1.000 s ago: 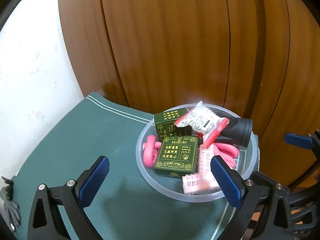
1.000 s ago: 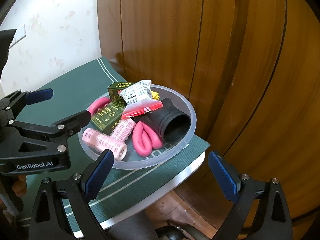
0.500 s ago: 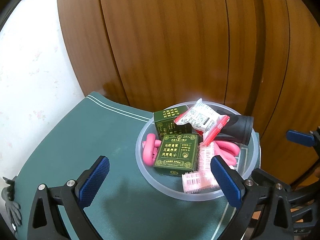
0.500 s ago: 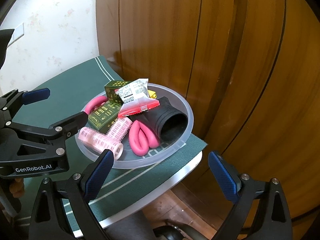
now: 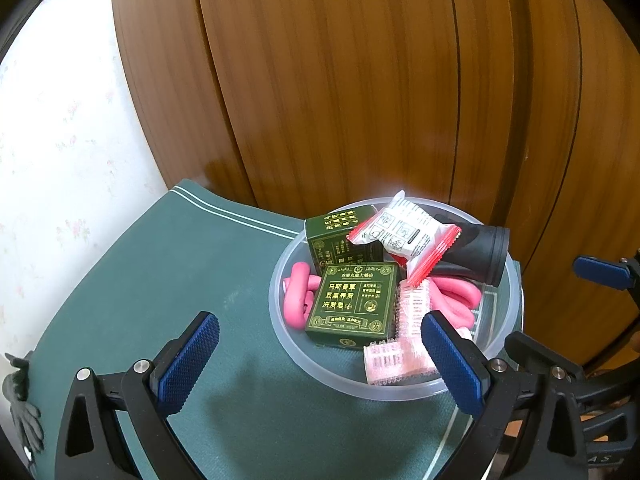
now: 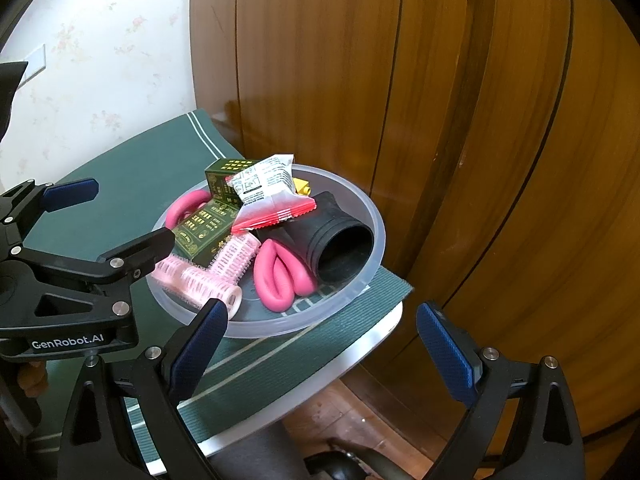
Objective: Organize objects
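Clutter fills a clear plastic bowl [image 5: 280, 320] that sits on the green-covered bench [image 5: 180, 280], close to the edge nearest the wooden panelling [image 5: 360, 80]. Inside it, in the left wrist view, a flat dark green box [image 5: 352, 304] with gold print lies near the centre, and a second green box [image 5: 340, 240] stands behind it at 12 o'clock. A white snack packet with red edges [image 5: 404, 232] rests on top of the boxes. At 2 o'clock lies a black rubber sleeve [image 5: 480, 252], its open mouth facing the right wrist camera. Pink foam curlers [image 5: 298, 296] curl at 9 o'clock of the flat box and again at 3 o'clock, while pale pink mesh hair rollers [image 5: 400, 356] lie at 5 o'clock by the near rim. A small yellow item [image 6: 301, 188] peeks out behind the packet; what it is cannot be told.

Left tongs [image 5: 316, 360] hover spread wide over the bench, grasping nothing; the right-hand pad overlaps the bowl's near rim in the picture, though contact cannot be told. Right tongs [image 6: 324, 344] are likewise released and wide apart, empty, one pad in front of the bowl's near rim and the other out past the bench edge above the floor [image 6: 340, 408].
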Tool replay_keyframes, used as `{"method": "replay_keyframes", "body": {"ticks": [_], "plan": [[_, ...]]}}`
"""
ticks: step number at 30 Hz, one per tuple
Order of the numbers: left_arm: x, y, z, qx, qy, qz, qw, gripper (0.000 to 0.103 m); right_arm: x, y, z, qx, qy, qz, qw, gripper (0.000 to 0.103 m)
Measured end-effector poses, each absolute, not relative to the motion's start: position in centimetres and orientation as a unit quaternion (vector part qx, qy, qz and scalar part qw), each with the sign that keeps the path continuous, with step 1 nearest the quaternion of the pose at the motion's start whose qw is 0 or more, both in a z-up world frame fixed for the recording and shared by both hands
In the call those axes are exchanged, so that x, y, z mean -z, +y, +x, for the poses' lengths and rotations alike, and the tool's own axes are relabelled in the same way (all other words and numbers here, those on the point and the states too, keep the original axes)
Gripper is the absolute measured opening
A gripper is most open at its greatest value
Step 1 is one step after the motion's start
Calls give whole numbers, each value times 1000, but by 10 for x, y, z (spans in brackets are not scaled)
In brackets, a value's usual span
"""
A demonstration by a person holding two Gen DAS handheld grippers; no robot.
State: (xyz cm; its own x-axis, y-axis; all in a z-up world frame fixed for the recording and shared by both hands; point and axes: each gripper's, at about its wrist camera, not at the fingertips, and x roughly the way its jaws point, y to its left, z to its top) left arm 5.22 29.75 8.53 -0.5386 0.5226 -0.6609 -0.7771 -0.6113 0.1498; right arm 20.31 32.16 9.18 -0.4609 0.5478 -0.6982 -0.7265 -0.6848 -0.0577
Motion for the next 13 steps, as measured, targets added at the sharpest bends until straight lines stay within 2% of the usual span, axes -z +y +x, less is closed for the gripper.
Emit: {"method": "replay_keyframes", "body": {"ticks": [13], "plan": [[-85,299,52,-852,222,-282,381,103,-91,325,205,-845,122,-358,378,96]]}}
